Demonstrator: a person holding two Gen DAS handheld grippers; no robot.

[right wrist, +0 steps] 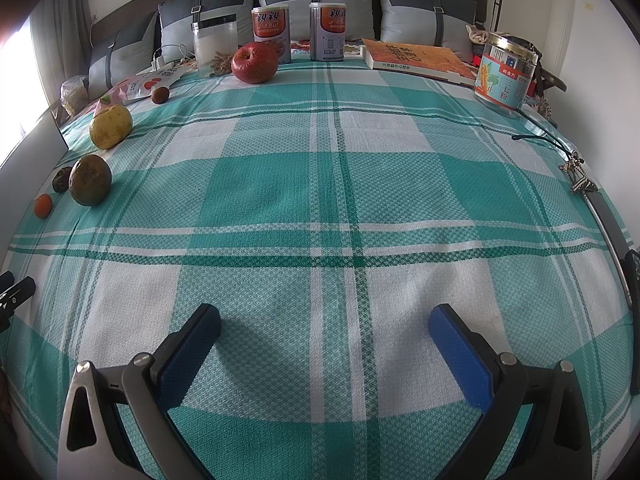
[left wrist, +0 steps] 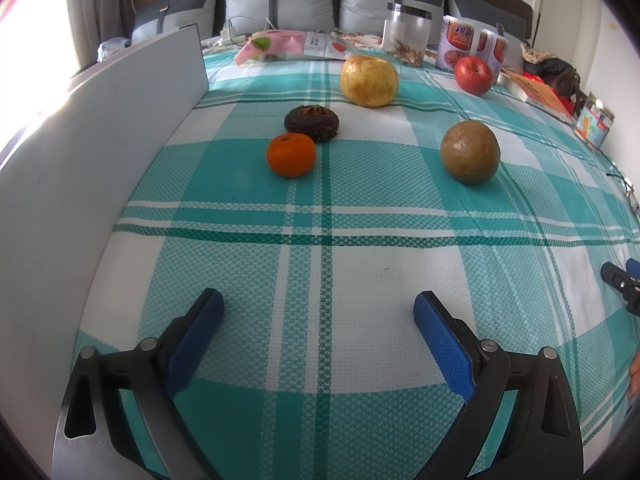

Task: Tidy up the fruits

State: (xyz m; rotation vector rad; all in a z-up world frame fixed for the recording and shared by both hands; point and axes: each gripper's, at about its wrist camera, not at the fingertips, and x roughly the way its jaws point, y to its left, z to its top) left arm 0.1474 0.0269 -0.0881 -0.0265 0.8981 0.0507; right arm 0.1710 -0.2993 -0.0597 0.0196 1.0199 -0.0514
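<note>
On the teal plaid cloth lie an orange tangerine [left wrist: 291, 155], a dark brown wrinkled fruit [left wrist: 312, 123], a yellow pear-like fruit [left wrist: 369, 81], a brown-green round fruit [left wrist: 470, 151] and a red apple [left wrist: 473, 75]. My left gripper [left wrist: 319, 312] is open and empty, well short of them. My right gripper [right wrist: 325, 326] is open and empty over bare cloth; the apple [right wrist: 255, 62] is far ahead, the other fruits at far left: yellow [right wrist: 110, 126], brown-green [right wrist: 90, 179], tangerine [right wrist: 43, 205], dark one [right wrist: 62, 179]. A small brown fruit [right wrist: 159, 94] lies near the snack bag.
A white board [left wrist: 100, 152] stands along the left edge. At the back stand a clear jar [right wrist: 214, 46], two cans [right wrist: 271, 34], a book [right wrist: 416, 58], a labelled jar [right wrist: 505, 74], a pink snack bag [left wrist: 268, 45] and pillows. A cord with keys [right wrist: 578, 178] lies at the right edge.
</note>
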